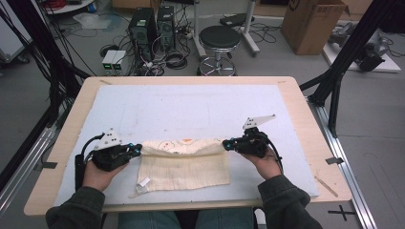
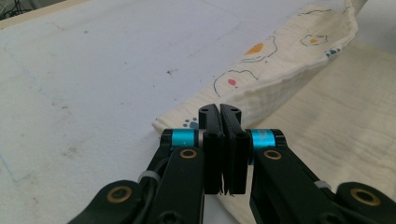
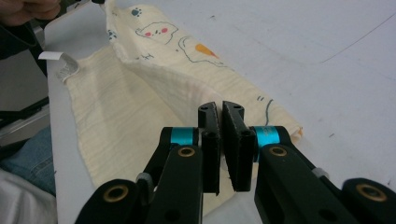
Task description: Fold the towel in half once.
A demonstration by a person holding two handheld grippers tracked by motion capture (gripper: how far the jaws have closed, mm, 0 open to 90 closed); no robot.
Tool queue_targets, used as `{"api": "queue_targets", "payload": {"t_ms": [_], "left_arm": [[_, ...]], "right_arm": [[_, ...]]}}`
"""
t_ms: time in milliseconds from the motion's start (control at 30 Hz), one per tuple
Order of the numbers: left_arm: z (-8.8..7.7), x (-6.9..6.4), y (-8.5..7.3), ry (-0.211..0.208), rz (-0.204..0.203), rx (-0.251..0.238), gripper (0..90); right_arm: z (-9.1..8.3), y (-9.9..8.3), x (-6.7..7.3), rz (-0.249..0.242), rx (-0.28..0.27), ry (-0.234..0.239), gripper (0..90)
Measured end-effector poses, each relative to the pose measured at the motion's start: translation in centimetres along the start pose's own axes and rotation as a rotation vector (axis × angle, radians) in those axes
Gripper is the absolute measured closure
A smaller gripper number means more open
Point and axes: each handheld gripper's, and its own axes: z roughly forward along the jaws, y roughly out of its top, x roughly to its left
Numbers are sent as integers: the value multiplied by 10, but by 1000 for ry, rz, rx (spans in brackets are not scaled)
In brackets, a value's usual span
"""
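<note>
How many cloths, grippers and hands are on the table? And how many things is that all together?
cloth: 1, cream, with small cartoon prints
grippers: 2, the left gripper and the right gripper, each shut on an edge of the cloth
hands: 2, the left hand and the right hand
Total: 5

The cloth's [image 2: 299, 93] pinched corner is hidden between the left gripper's [image 2: 219, 108] fingers [image 2: 209, 140]; its far end runs off the frame's top edge.
</note>
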Motion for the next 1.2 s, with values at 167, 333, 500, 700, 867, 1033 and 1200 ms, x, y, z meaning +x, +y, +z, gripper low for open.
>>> {"api": "queue_targets", "payload": {"t_ms": [167, 333, 500, 700, 867, 1033, 1200], "left_arm": [[-3, -4, -7, -8, 5, 6, 874], [-6, -9, -11, -16, 16, 12, 874], [-9, -13, -15, -22, 28, 18, 874], [-12, -21, -22, -33, 32, 32, 874], [-15, -25, -27, -42, 46, 41, 874], [-16, -29, -32, -46, 51, 49, 874], [-17, -32, -33, -55, 56, 57, 873]], "right_arm": [[-2, -6, 3, 9, 6, -2, 856], [-3, -11, 7, 8, 5, 4, 856], [-4, -16, 10, 13, 12, 6, 856], [-3, -20, 15, 0, 17, 7, 856], [-3, -24, 19, 1, 18, 13, 856], [-3, -28, 23, -3, 23, 13, 855], [-3, -32, 25, -6, 27, 15, 855]]}}
